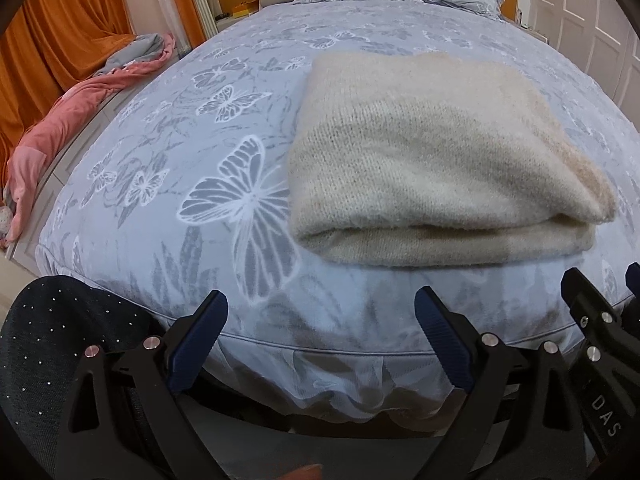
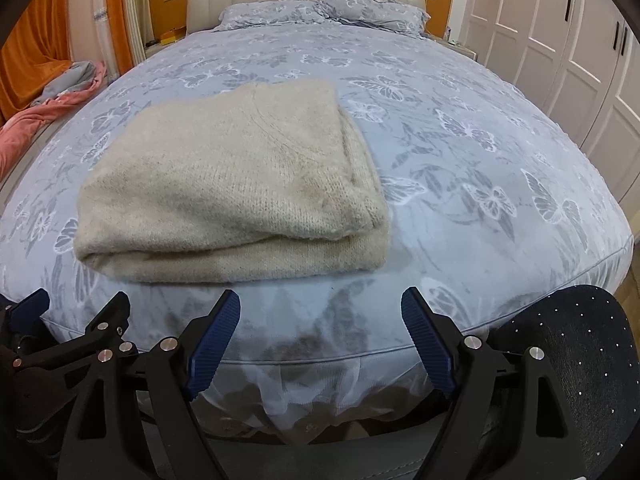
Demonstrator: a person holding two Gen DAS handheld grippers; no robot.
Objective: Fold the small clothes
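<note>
A cream knitted sweater (image 1: 432,160) lies folded into a thick rectangle near the foot of the bed; it also shows in the right wrist view (image 2: 236,184). My left gripper (image 1: 320,312) is open and empty, held at the bed's front edge, short of the sweater's folded edge. My right gripper (image 2: 320,308) is open and empty, also at the front edge, below the sweater's right corner. The right gripper's fingers (image 1: 580,292) show at the right in the left wrist view, and the left gripper's fingers (image 2: 112,312) at the left in the right wrist view.
The bed (image 2: 460,152) has a blue-grey butterfly cover and pillows (image 2: 320,10) at the headboard. A pink and grey blanket (image 1: 80,108) lies off the left side. White wardrobes (image 2: 560,40) stand at the right. Dark studded trousers (image 2: 580,360) are beside the grippers.
</note>
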